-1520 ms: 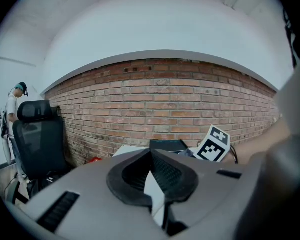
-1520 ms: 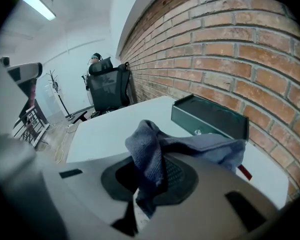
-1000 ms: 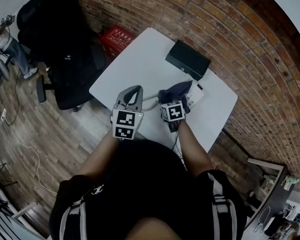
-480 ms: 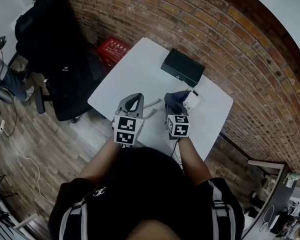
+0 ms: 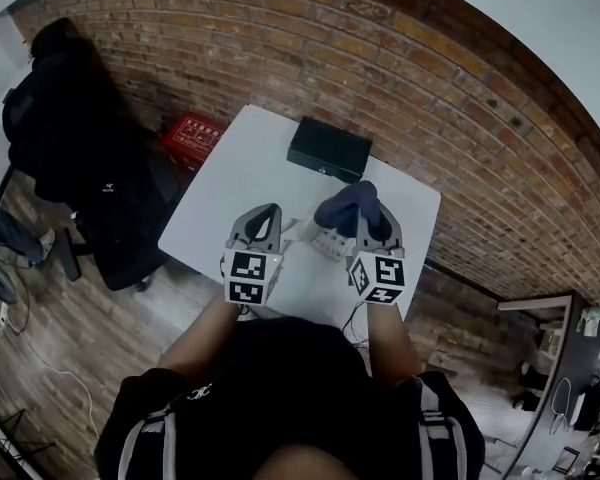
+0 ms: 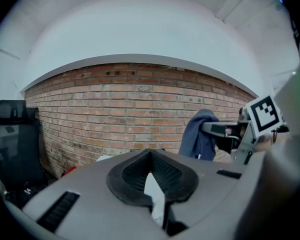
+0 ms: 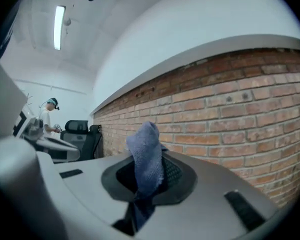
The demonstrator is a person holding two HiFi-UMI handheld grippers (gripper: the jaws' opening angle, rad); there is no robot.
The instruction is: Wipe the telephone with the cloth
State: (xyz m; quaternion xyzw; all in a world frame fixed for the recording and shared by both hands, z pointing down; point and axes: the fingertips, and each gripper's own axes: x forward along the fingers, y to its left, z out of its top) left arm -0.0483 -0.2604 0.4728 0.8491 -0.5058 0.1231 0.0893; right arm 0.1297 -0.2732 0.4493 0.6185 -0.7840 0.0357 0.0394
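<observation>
The white table (image 5: 230,183) carries little, so the main danger is the telephone (image 5: 327,239) sliding across its smooth top or off the near edge, where it sits close to the person between the two grippers. The black box (image 5: 329,149) stands well apart at the far side and is unlikely to get in the way. The left gripper (image 6: 151,156) has its jaws pinched on a thin white piece, apparently part of the telephone. If that narrow hold slips while the other side presses, the telephone could twist or skid. The right gripper (image 7: 149,171) is clamped on the blue cloth (image 5: 346,205), which stands up out of the jaws, pointing toward the brick wall and not down at the telephone. With so little cloth past the tips, a wipe might drag the hard jaws across the keys, or the cloth could pull free.
</observation>
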